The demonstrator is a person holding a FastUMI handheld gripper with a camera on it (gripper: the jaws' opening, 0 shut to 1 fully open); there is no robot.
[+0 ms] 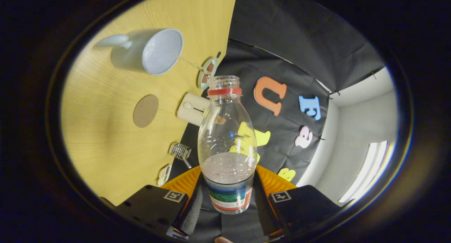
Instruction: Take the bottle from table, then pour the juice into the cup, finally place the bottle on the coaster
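My gripper (227,200) is shut on a clear plastic bottle (226,137), with both fingers pressing on its labelled lower part. The bottle has a red neck ring and no cap, and pale liquid sits in its lower half. The view is rolled, so the wooden table (105,137) stands to one side of the bottle. A thin stream (190,62) runs from the bottle's mouth to the rim of a pale cup (148,51) with a handle. A round brown coaster (145,111) lies bare on the table between the cup and the fingers.
Along the table's far edge, by the black cloth wall, lie a small green-rimmed round dish (208,73), a cream box (192,109), a little wire clip (180,151) and another small item (164,174). A fingertip (222,240) shows behind the gripper.
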